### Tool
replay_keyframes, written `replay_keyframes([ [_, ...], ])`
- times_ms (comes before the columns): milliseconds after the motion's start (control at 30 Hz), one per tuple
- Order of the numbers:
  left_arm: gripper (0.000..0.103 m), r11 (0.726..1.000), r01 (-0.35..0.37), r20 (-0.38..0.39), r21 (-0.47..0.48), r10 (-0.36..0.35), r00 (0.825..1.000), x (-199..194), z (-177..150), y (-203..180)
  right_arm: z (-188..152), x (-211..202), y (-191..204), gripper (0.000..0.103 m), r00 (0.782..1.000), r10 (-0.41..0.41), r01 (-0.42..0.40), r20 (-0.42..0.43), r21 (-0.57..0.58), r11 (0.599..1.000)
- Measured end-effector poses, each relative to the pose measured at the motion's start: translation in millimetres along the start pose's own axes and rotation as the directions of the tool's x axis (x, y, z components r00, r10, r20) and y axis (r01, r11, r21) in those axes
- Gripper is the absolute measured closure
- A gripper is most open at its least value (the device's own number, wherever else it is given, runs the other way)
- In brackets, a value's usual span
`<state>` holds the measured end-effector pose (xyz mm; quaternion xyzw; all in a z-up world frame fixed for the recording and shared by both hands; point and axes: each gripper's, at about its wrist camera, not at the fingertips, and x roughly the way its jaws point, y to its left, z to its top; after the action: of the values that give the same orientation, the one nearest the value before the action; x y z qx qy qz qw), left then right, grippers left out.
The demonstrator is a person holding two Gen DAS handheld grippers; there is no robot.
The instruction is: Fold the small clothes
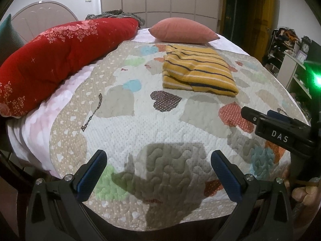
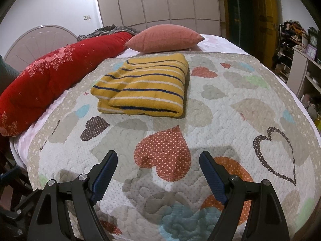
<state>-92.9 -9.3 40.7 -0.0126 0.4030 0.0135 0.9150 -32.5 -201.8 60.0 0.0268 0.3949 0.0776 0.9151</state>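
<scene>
The striped yellow garment [image 2: 144, 84] lies folded well ahead of both claws, left gripper [image 1: 158, 172] and right gripper [image 2: 158, 172], each wide open and empty, so folding looks finished.

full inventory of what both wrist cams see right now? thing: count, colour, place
striped garment: 1, mustard yellow with navy and white stripes, folded, on the quilt toward the far end
quilt: 1, white and beige with heart patches, spread over the bed
pillow: 1, salmon pink, just behind the garment
red comforter: 1, red floral, rolled along the bed's left side
grey cloth: 1, grey, bunched behind the comforter
headboard: 1, pale, far left
wardrobe: 1, beige, back wall
shelves: cluttered, white, right wall
left gripper: jaws open, empty, above the quilt
right gripper: jaws open, empty, above the quilt
</scene>
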Motion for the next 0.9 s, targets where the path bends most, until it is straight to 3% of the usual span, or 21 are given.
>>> replay_keyframes([
  [900,0.000,1.000,0.003,-0.033,-0.001,-0.003,0.999,6.8,-4.5,-3.4,-7.0,4.7,4.2,0.015,1.000,-0.009,0.008,-0.018,-0.016,1.000],
])
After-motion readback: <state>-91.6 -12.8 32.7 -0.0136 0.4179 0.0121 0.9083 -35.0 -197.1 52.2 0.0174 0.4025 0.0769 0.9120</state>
